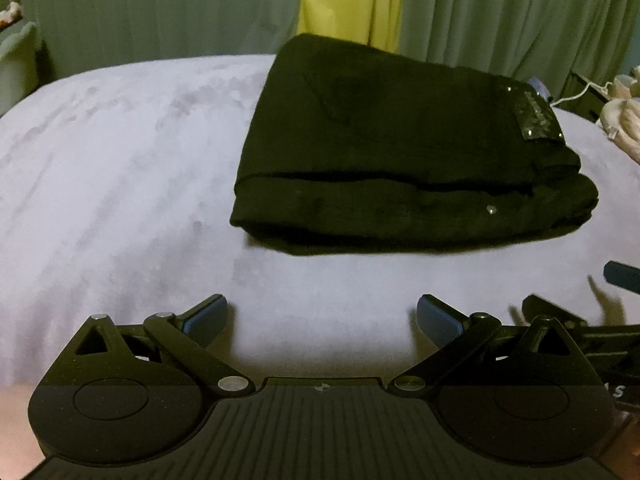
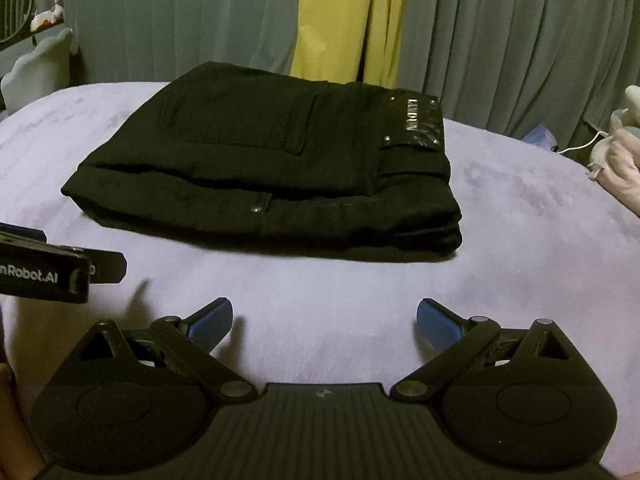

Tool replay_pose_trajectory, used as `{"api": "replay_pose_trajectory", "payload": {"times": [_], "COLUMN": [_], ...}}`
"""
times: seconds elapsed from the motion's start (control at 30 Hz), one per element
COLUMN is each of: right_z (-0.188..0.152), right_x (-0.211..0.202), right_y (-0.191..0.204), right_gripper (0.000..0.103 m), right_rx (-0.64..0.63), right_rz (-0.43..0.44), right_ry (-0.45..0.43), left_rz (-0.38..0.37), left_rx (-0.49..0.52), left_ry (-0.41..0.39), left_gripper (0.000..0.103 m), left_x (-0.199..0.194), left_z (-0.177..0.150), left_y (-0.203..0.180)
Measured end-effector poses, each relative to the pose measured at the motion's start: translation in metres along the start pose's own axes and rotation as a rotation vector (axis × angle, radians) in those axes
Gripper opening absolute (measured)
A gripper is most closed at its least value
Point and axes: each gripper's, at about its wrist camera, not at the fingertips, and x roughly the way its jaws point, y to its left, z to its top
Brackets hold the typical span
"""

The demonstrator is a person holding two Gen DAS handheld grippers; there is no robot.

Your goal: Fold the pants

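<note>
Black pants [image 1: 404, 152] lie folded in a thick stack on the lavender bed cover [image 1: 120, 184], waistband patch to the right. They also show in the right wrist view [image 2: 272, 168]. My left gripper [image 1: 322, 316] is open and empty, hovering in front of the pants, apart from them. My right gripper [image 2: 324, 320] is open and empty, also short of the pants' near edge. The right gripper's finger shows at the right edge of the left wrist view [image 1: 622, 276]; the left gripper's body shows at the left of the right wrist view [image 2: 52, 272].
Green curtains [image 2: 520, 40] with a yellow strip [image 2: 348, 20] hang behind the bed. A pale bundle of cloth [image 2: 618, 160] and a white cable [image 2: 580, 146] lie at the right. A pale headboard [image 2: 40, 68] stands at the far left.
</note>
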Motion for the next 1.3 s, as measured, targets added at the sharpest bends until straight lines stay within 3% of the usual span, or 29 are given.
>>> {"api": "replay_pose_trajectory", "payload": {"times": [0.37,1.3], "right_z": [-0.004,-0.007], "right_x": [-0.016,-0.017], "right_y": [-0.001,-0.006], "right_gripper": [0.099,0.099], "right_rx": [0.03,0.062], "right_rz": [-0.005,-0.013], "right_ry": [-0.063,-0.055], "left_rz": [0.013,0.025], "left_rx": [-0.002,0.018], "left_ry": [0.025,0.041], "left_gripper": [0.103,0.103], "left_x": [0.006,0.009], "left_z": [0.0,-0.002], "left_y": [0.0,-0.004]}}
